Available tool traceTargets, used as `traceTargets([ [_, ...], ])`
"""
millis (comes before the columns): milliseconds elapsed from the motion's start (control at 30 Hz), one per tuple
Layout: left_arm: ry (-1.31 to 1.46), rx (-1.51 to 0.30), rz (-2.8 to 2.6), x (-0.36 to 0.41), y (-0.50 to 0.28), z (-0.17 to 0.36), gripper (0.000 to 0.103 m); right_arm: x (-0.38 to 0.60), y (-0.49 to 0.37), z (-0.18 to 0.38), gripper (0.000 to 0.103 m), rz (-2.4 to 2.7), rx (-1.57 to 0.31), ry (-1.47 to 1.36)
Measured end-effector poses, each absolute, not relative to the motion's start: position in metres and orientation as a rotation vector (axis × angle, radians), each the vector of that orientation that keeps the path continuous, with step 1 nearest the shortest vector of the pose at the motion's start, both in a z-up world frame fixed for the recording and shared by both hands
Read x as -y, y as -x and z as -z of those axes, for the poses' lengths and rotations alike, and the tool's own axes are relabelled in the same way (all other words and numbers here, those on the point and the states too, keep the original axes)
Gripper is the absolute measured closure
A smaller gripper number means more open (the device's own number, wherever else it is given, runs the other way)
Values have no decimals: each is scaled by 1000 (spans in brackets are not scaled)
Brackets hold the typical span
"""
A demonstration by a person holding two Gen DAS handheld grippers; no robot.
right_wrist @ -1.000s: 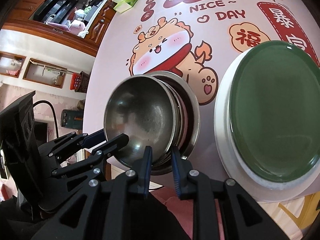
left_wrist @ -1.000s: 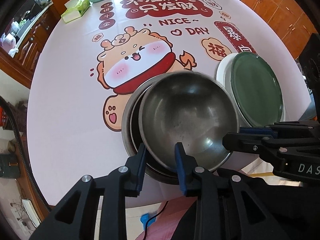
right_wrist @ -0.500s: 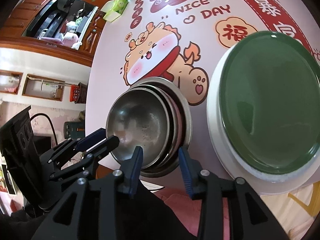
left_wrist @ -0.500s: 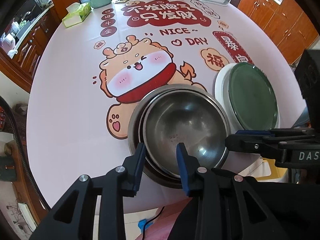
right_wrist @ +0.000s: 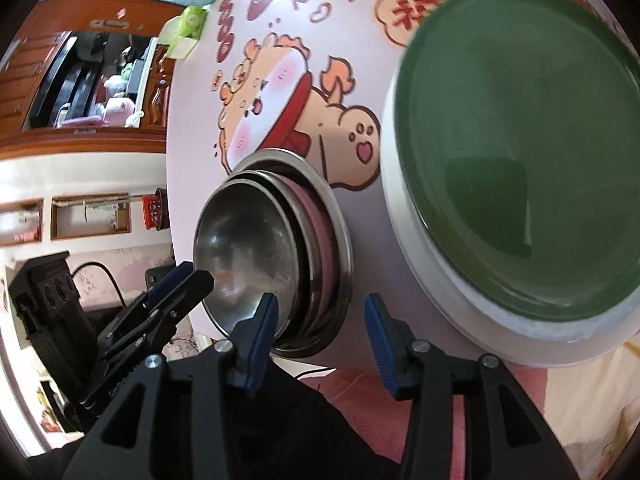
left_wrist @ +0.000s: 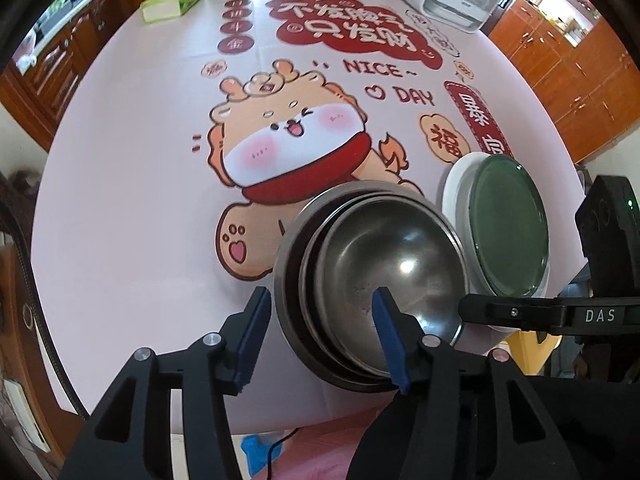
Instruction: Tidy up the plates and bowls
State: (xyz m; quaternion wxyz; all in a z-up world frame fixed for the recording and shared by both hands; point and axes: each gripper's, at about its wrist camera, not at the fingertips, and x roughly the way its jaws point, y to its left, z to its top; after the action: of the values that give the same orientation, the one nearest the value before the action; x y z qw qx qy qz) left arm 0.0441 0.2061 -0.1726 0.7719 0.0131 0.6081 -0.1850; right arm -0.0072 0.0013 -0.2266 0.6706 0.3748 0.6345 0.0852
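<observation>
- Left hand-held gripper: released. Its jaws have just been opening. The near rim of the bowl stack passes between the blue pads, but neither pad presses on it.
- Right hand-held gripper: released. Its jaws have just been opening. Its left pad stands in front of the stack's near rim; the gap between the pads shows bare table.
- Bowl stack: several metal bowls nested together, directly ahead of both hand-held grippers and close to the near table edge. The top bowl sits inside the others, off-centre, toward the right hand-held gripper.
- Green plate: rests on a white plate, just beside the stack on the side of the right hand-held gripper. The two stacks look apart.
- Step in hand, as judged: letting go of the top bowl after nesting it.
- Keep both sets of jaws wide until the pads are free of every rim.
- Draw each hand-held gripper away along its own pointing line; a sideways pull could catch a rim and drag the stack toward the table edge.
- Do not sweep the right hand-held gripper toward the plates.
- Check that the top bowl lies settled, not rocking, before the next pick.
</observation>
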Motion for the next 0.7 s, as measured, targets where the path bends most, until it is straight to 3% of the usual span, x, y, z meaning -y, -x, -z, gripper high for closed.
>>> traceTargets([
  [700,130,-1477,425,-219,-74,228,52,-4,2,254,58,-175,-1418,-1062],
])
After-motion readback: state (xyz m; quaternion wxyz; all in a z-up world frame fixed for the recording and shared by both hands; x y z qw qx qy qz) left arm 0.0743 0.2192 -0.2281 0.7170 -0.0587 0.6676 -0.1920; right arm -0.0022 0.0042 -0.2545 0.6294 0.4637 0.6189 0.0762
